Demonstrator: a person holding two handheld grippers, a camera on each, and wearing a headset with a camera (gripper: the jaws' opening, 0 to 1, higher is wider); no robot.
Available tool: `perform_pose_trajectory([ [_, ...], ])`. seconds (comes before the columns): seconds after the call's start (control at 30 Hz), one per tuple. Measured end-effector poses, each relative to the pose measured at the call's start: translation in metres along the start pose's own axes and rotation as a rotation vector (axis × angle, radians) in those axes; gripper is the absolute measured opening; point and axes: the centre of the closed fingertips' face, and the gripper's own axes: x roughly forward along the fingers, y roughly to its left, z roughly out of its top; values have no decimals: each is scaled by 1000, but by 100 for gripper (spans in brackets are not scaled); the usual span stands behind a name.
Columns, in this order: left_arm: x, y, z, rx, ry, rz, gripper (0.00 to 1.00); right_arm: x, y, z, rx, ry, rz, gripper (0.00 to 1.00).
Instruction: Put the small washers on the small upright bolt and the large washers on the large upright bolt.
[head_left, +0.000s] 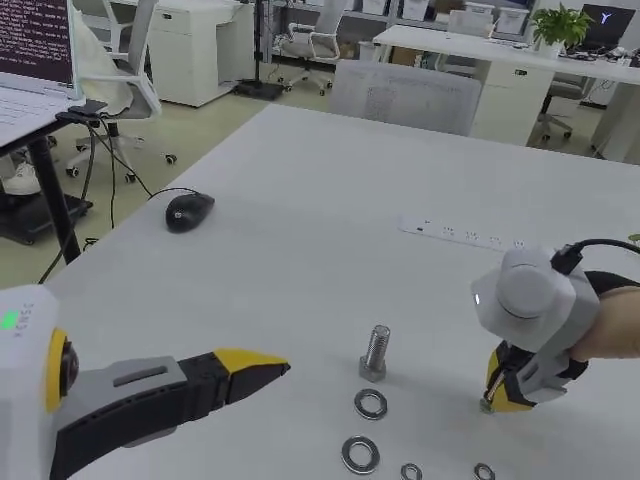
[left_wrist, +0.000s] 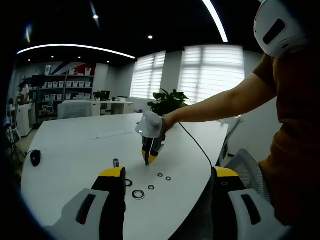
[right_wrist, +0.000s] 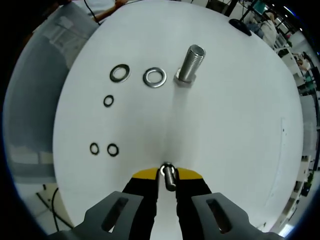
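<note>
Two large washers (head_left: 370, 404) lie on the counter (head_left: 300, 200) just in front of the large upright bolt (head_left: 375, 352) in the head view, with the right gripper (head_left: 497, 400) tip-down off to the side. Left gripper view: left gripper (left_wrist: 169, 172) gaping wide, holding nothing. Right gripper view: jaws pinched on the small bolt (right_wrist: 169, 176), three small washers (right_wrist: 108, 100) lying loose nearby.

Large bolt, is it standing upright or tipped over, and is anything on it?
Upright and bare: the large bolt stands head-down on the table with its threads up, and both large washers lie flat beside it.
</note>
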Motion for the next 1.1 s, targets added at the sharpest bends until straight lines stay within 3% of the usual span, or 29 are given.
perform_pose_trajectory([
  [0.37,1,0,0,0,2,-4,69,0,4,-4,16,-10,4,16],
  [0.73,1,-2,3,14,-3,-9,69,-23,3,-19,69,-15,-39,17],
  [0.93,0,-7,3,21,-8,-20,69,-36,19,-24,93,-22,-46,17],
  [1.1,0,-11,4,29,-12,-30,69,-38,40,-16,99,-47,-31,17],
])
